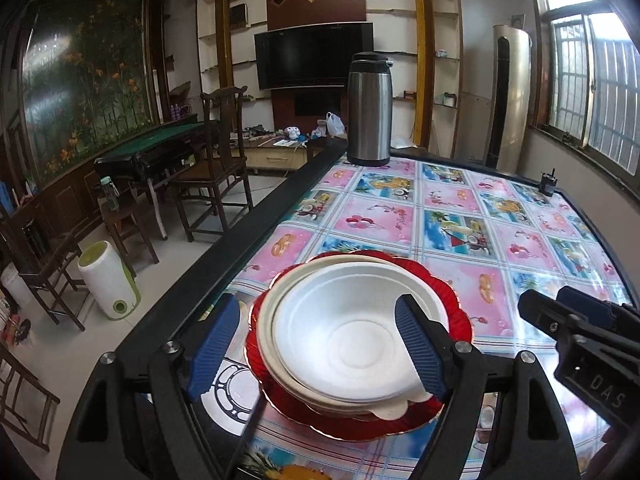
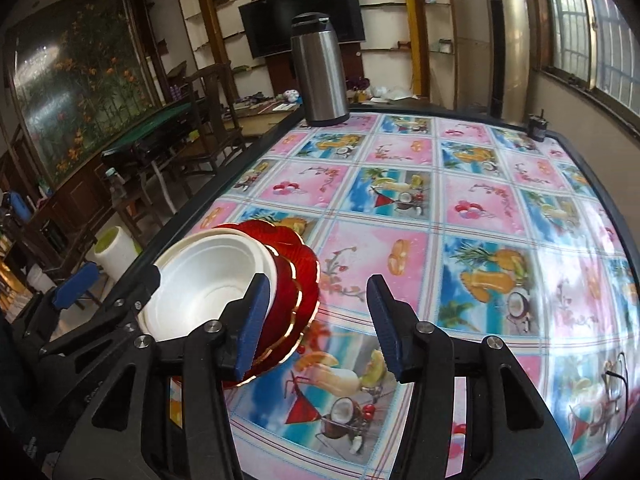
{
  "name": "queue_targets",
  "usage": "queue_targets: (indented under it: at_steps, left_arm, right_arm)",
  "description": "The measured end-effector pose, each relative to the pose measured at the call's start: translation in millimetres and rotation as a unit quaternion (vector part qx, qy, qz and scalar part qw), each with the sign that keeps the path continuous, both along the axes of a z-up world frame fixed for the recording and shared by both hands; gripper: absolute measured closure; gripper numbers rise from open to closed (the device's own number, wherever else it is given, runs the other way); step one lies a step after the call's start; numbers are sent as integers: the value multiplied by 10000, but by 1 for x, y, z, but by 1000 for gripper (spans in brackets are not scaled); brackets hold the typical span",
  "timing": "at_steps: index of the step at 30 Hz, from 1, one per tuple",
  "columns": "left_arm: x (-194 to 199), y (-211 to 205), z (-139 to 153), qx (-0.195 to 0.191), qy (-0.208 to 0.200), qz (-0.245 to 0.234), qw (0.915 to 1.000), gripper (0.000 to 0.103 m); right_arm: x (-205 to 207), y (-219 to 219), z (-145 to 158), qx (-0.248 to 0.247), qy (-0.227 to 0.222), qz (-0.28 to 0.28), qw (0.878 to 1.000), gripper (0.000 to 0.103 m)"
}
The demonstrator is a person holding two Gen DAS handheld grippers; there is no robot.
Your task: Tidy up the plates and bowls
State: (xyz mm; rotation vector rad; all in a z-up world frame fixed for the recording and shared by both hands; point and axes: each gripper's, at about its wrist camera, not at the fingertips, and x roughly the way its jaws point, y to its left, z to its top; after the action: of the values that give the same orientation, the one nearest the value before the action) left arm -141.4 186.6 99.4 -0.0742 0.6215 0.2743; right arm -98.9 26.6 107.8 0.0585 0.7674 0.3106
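A stack stands near the table's left edge: white bowls [image 1: 352, 340] nested on a white plate, on a red scalloped plate [image 1: 456, 300] with gold rim. My left gripper [image 1: 316, 348] is open just above the stack, one finger left of it, the other over the top bowl's right rim, holding nothing. In the right wrist view the white bowls [image 2: 200, 288] and red plate [image 2: 296, 292] sit at left. My right gripper [image 2: 316, 320] is open and empty, right of the stack; its left finger [image 2: 250, 320] is close to the red plate. The right gripper also shows in the left wrist view [image 1: 568, 320].
A steel thermos jug [image 1: 368, 110] stands at the table's far edge. A small dark object [image 1: 547, 184] sits at the far right corner. The patterned tablecloth [image 2: 460, 216] covers the table. Chairs and a white bin [image 1: 108, 280] stand on the floor at left.
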Motion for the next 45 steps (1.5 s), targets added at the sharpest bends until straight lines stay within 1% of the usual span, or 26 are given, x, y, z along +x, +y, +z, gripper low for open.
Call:
queue_targets:
  at_steps: [3,6,9,13,17,21,24,27,30,45]
  left_arm:
    - [-1,-1,-11,-273,167,-122,9994,21]
    - [-2,-2,-19,-163,296,-46,9994,21]
    - [-5,0,-21,-144,346,16,9993,21]
    - [-12,0,-16,-42,243,44,9997,21]
    - [-10,-1,-14,-141,229,-95,9996,20]
    - [-10,-2,-14,-131,210,-137,9996,20]
    - [-11,-3,-13,-54,177,-133,9997,20]
    - [-12,-5,-11,102,144,-113,9998,20]
    - [-12,-7,-11,178,145,-136,9996,20]
    - [-10,-4,-13,25,194,-270,9994,20]
  right_arm:
    - [-7,-2,-8,-182,-44,-169,9997,52]
    - [-10,-2,-16,-297,-62,-359,9989,52]
    - [-10,0,-23,-241,61,-314,9992,52]
    - [-12,4,-25,-197,90,-259,9994,52]
    - [-14,3,-22,-141,69,-241,9996,52]
    - [-16,1,-18,-143,9,-283,9995,52]
    - [-18,1,-16,-188,-54,-303,9993,52]
    - [-18,0,-17,-189,-54,-296,9994,52]
    - [-18,1,-17,-201,-38,-282,9994,52]
    - [-14,8,-18,-267,15,-207,9994,52]
